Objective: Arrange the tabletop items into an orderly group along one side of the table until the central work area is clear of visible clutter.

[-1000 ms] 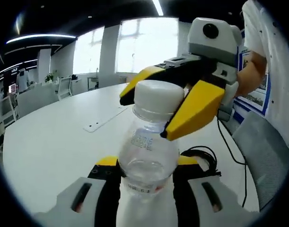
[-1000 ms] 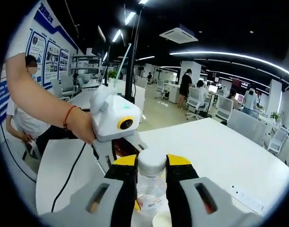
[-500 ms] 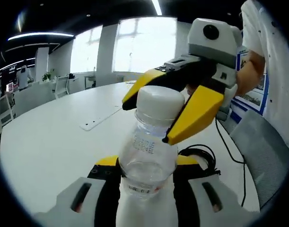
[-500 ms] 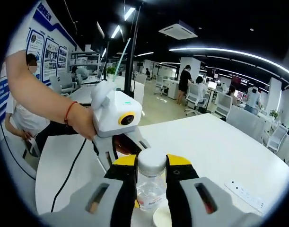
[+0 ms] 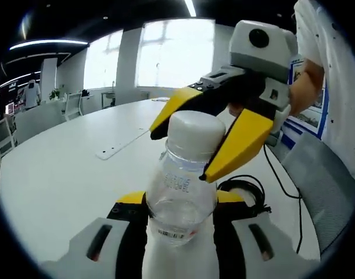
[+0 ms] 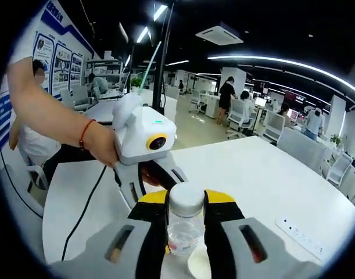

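Right now, near to far:
Left gripper [image 5: 178,210]: your jaws sit closed on the body of the clear bottle [image 5: 182,197], low centre of the left gripper view.
Bottle: upright, white cap [image 5: 196,128] on, held above the white table [image 5: 61,174].
Right gripper [image 6: 185,204]: your yellow jaws are clamped on the cap at bottom centre of the right gripper view; in the left gripper view they come in from the upper right.
Cable [image 5: 247,192]: black, coiled on the table right of the bottle.
Power strip [image 5: 116,149]: white, flat, left of centre.
Far: office chairs and people, upper right of the right gripper view.
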{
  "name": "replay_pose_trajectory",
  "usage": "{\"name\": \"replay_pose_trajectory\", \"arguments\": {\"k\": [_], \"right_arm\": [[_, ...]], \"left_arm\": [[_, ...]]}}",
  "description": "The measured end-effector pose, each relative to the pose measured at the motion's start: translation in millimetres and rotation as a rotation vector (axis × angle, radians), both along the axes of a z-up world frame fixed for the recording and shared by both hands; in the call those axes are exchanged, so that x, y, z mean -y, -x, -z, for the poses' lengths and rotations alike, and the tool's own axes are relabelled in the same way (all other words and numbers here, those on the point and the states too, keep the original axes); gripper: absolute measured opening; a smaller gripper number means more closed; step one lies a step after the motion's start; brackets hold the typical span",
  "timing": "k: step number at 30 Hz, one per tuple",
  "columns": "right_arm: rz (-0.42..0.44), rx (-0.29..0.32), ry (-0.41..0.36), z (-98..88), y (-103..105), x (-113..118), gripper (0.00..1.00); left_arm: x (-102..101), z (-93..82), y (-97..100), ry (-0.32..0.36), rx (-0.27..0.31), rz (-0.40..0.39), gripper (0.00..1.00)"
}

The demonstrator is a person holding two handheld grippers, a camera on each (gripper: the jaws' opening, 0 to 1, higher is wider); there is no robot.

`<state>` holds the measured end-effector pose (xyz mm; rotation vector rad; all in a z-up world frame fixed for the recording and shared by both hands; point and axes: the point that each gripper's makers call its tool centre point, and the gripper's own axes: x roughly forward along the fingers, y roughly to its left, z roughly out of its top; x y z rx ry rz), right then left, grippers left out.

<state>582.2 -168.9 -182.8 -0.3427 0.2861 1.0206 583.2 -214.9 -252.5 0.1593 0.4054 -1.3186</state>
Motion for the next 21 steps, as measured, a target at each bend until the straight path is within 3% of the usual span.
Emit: {"name": "replay_pose_trajectory", "arguments": {"k": [21], "right_arm": [[0.012,-0.02,-0.005,-3.3,1.8,2.3,0.21]], "left_arm": [[0.2,-5.5,-0.7,0.028,-0.032,-0.025,0.48]]}}
